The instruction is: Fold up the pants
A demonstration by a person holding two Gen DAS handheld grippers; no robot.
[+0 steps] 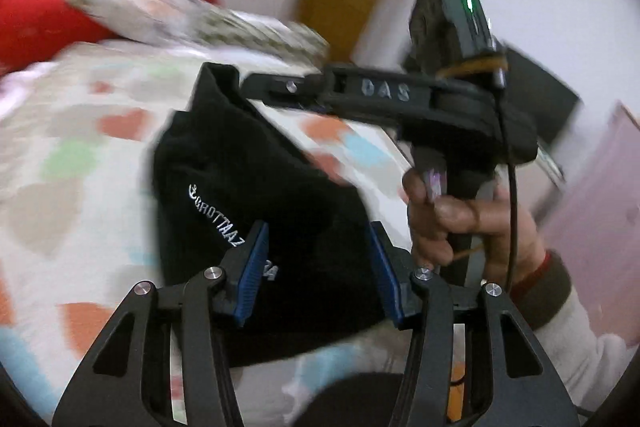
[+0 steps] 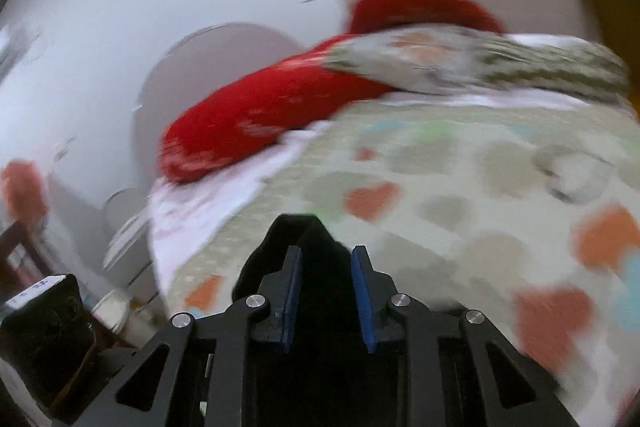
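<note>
**Black pants lifted by both grippers above the bed**

Nearest in the left wrist view, the left gripper (image 1: 318,267) stood with its blue pads (image 1: 252,275) partly spread, the black pants (image 1: 256,195) filling the gap between them. Whether the pads actually pressed on the cloth could not be told; the fabric passed between and behind them, so a loose hold on a thick bunch was the likeliest reading. A line of white lettering (image 1: 224,223) ran down the cloth beside the left pad.

In the right wrist view, the right gripper (image 2: 326,291) had its pads drawn close together, with a peak of black cloth (image 2: 298,231) rising between and beyond them. This read as a pinch on one edge of the pants, taken so that the garment could be carried over as a fold.

Further out in the left wrist view, the person's right hand (image 1: 460,219) gripped the handle of the right tool, whose fingers reached to the upper corner of the pants. The cloth hung taut between the two holds, apparently raised clear of the bed (image 2: 460,187), which kept it from dragging on the heart-printed cover.

Beyond lay a patterned pillow (image 2: 480,63) and a red cushion (image 2: 260,115) at the head of the bed. Both views were blurred.
</note>
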